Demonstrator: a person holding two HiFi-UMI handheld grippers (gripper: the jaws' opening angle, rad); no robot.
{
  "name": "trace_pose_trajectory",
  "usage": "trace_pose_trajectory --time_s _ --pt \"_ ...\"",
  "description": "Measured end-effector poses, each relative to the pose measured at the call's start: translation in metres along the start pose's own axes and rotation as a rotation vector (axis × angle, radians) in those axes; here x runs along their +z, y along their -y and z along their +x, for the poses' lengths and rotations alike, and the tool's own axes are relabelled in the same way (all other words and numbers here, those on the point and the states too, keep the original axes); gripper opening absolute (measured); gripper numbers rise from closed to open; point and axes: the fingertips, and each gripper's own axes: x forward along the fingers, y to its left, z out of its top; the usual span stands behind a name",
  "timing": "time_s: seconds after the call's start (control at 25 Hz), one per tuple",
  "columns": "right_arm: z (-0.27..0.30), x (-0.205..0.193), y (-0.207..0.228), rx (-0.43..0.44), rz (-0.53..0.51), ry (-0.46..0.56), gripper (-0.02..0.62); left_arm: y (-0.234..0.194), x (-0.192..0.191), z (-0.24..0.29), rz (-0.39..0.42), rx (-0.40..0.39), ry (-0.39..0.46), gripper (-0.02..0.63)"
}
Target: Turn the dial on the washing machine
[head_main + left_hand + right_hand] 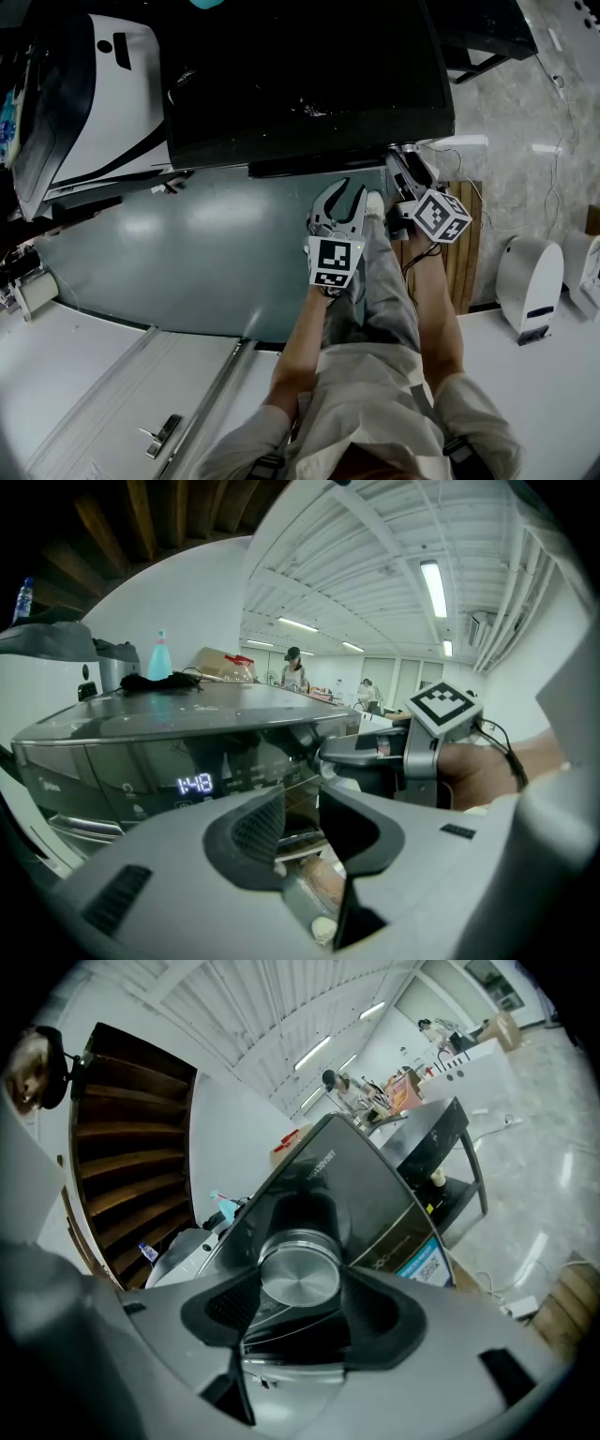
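**Head view:** Seen from above, a person's two arms reach toward a dark washing machine (300, 84) standing on a grey-green floor (187, 253). The left gripper (345, 199) hovers just short of the machine's front. The right gripper (405, 180) meets the front edge near its right corner.

**Left gripper view:** Its claw stands open and empty, facing the control panel (141, 761), where a display (194, 784) glows.

**Right gripper view:** Its claw is closed on the round silver dial (300, 1274), one pad against each side. The dial sits on the machine's sloping dark panel.
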Motion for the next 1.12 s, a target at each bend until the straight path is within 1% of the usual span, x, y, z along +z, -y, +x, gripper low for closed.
trace_pose_trajectory --time_s 0.56,0.84,1.12 --pt "-0.0002 0.0003 0.0012 0.082 0.248 0.035 0.272 0.0026 0.0003 0.0011 0.001 -0.001 -0.001 0.120" --pt "-0.0001 0.0003 0.0011 0.109 0.364 0.057 0.272 0.0028 0.0018 0.0024 0.004 -0.004 -0.002 0.120" --pt "-0.0006 0.0018 0.0010 0.135 0.441 0.071 0.272 0.0030 0.0010 0.0022 0.003 -0.004 -0.002 0.120"
